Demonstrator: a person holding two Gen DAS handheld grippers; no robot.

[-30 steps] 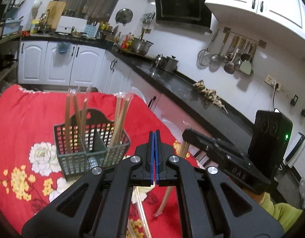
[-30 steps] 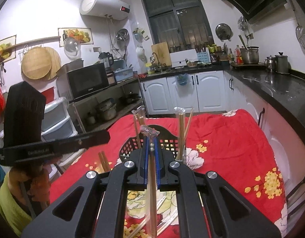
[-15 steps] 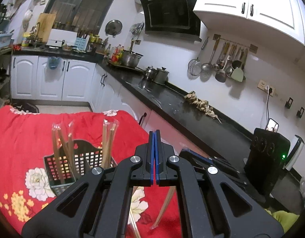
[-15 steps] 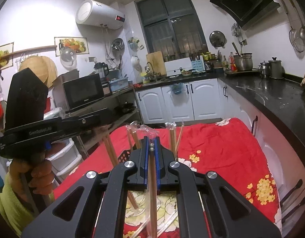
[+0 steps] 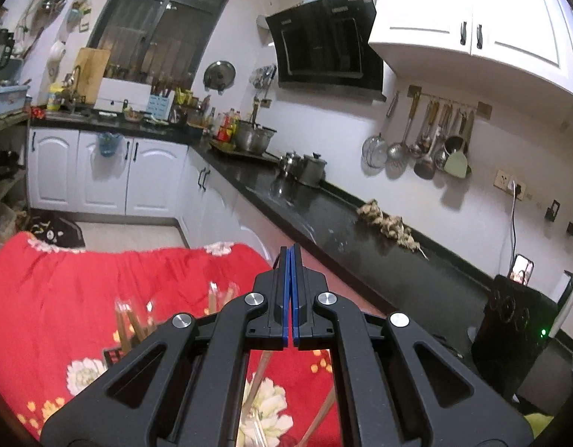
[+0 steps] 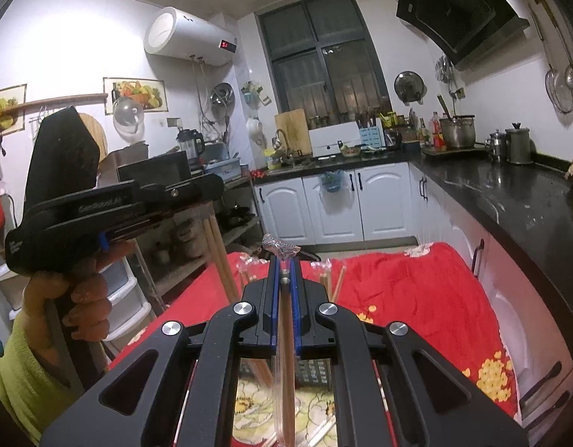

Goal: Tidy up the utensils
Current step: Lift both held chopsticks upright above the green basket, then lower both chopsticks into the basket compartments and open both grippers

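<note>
My right gripper (image 6: 285, 272) is squeezed tight on a wrapped pair of chopsticks (image 6: 284, 354). The sticks run straight down between the blue pads (image 6: 274, 298), and the clear wrapper tip (image 6: 280, 247) pokes out past the fingertips. Just below and behind my right gripper I can see the gray utensil basket (image 6: 312, 370) on the red flowered cloth (image 6: 416, 298). More wrapped chopsticks (image 6: 329, 279) stand up in it.

My left gripper (image 5: 290, 260) has its two blue pads (image 5: 285, 298) pressed flat together. From its own camera nothing shows between them. From the right camera, the left gripper (image 6: 212, 190) is held up high by a hand (image 6: 78, 298) in a green sleeve, and a pair of brown chopsticks (image 6: 219, 257) hangs down from its front end, leaning toward the table.

In the left view the basket (image 5: 113, 355) is mostly hidden behind the black arms. Some chopstick tops (image 5: 130, 316) stick up from it, blurry. Loose chopsticks (image 5: 320, 421) lie on the cloth (image 5: 63, 298) under the gripper. Past the table is a black counter (image 5: 323, 216) with pots (image 5: 312, 169).
</note>
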